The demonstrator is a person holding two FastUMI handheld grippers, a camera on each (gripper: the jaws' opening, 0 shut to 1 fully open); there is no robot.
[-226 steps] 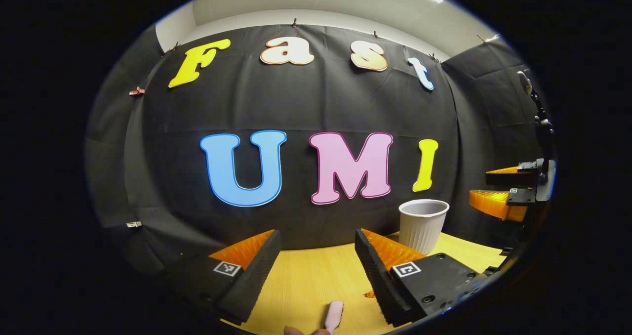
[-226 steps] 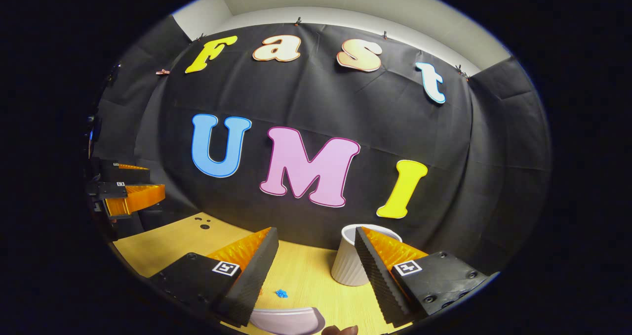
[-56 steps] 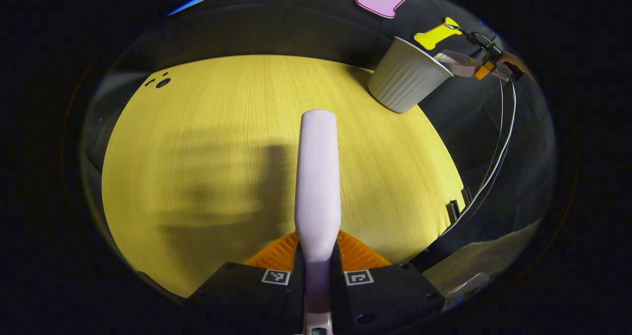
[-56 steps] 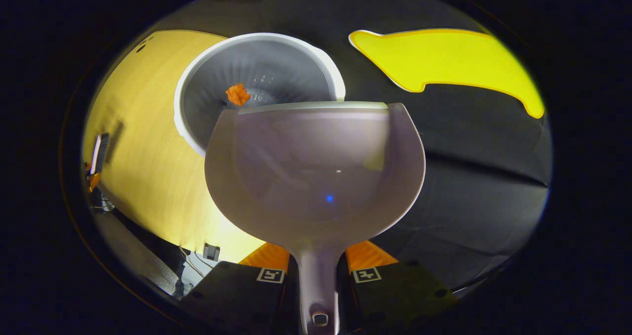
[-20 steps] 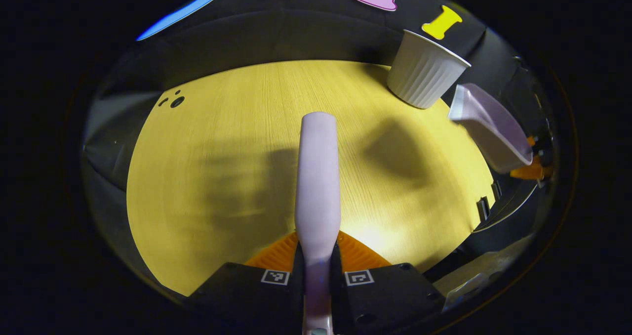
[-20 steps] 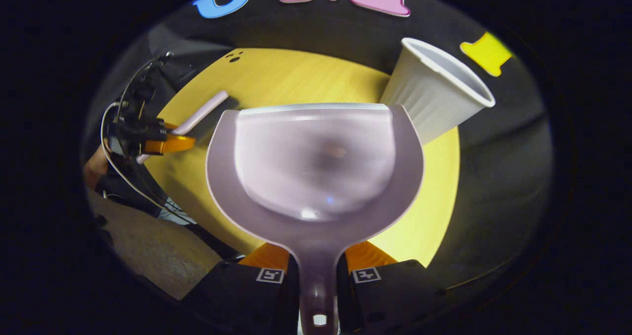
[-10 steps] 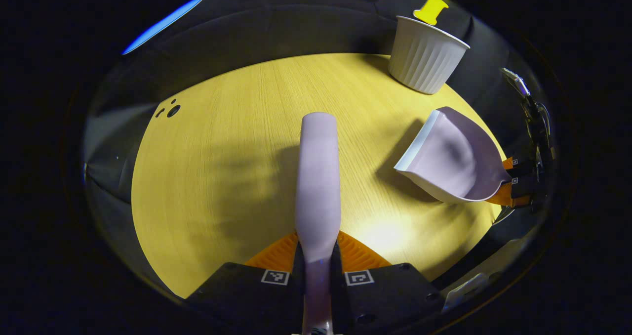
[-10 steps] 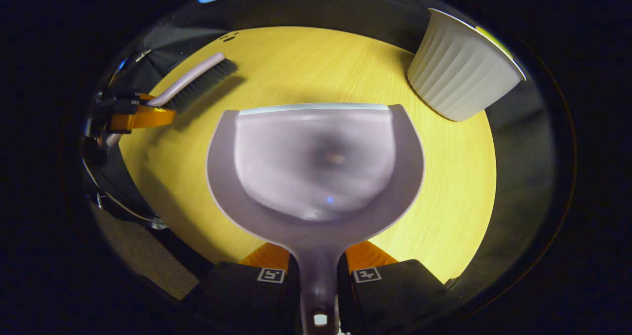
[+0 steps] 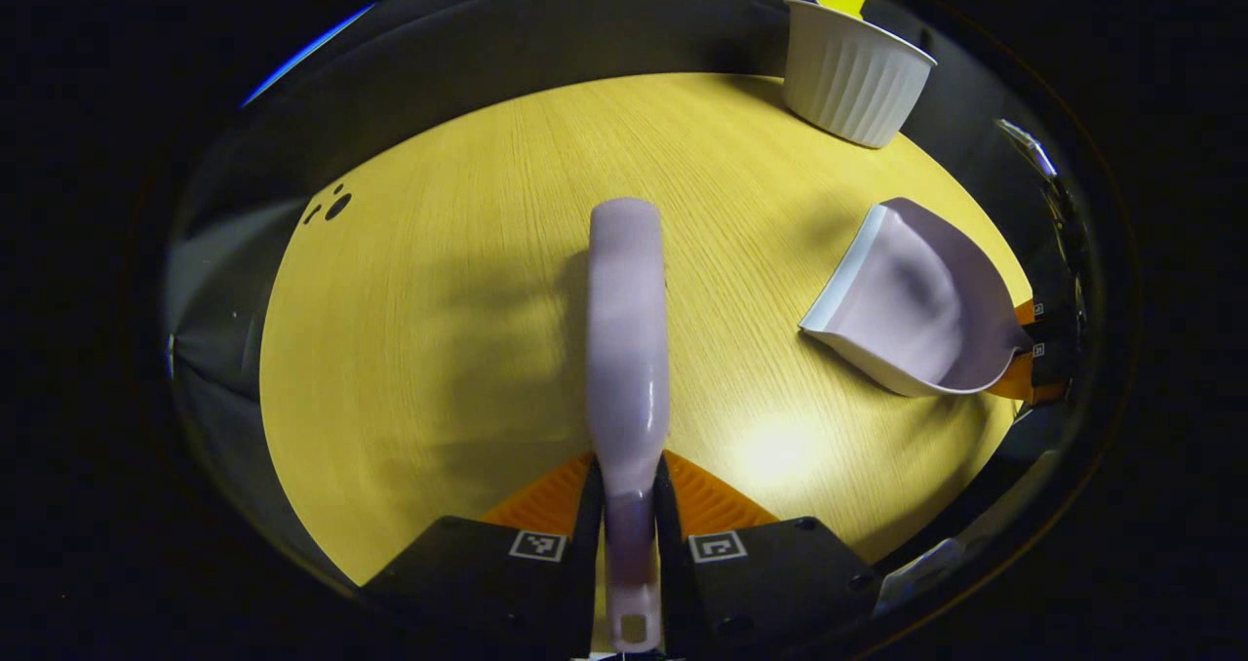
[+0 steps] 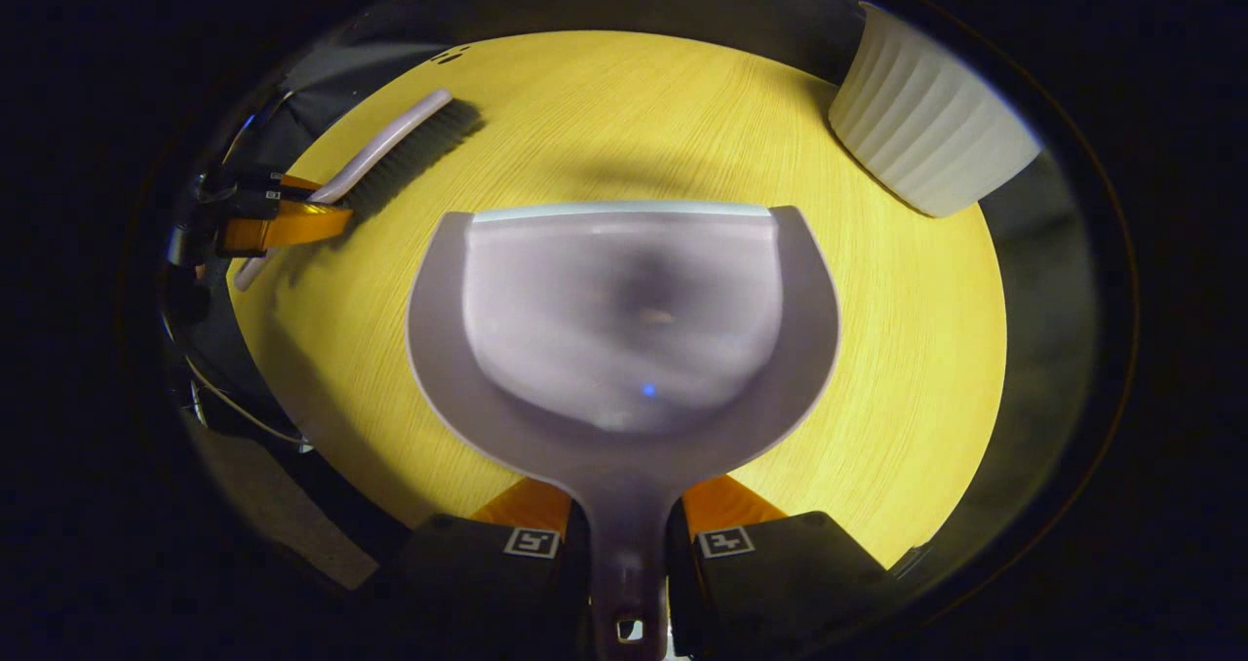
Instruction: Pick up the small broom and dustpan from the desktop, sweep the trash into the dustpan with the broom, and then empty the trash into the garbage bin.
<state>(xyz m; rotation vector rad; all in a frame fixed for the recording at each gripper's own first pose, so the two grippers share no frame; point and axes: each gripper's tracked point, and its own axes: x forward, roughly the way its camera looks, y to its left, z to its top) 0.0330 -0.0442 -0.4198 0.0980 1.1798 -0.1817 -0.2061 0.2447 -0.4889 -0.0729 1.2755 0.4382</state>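
While the left gripper (image 9: 629, 534) clamps the broom (image 9: 627, 349), the right gripper (image 10: 626, 544) grips the dustpan (image 10: 624, 330) over the desktop (image 10: 907, 369).

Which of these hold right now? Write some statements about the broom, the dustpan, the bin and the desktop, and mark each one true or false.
1. The left gripper is shut on the broom handle. True.
2. The dustpan lies loose on the desktop, with no gripper on it. False: the right gripper has both fingers pressed on its handle.
3. The garbage bin stands upright on the desktop near the far edge. True.
4. Scraps of trash sit in the dustpan's scoop. False: the scoop looks empty.
5. The broom's bristles point away from the desktop. False: in the right gripper view they face down toward it.
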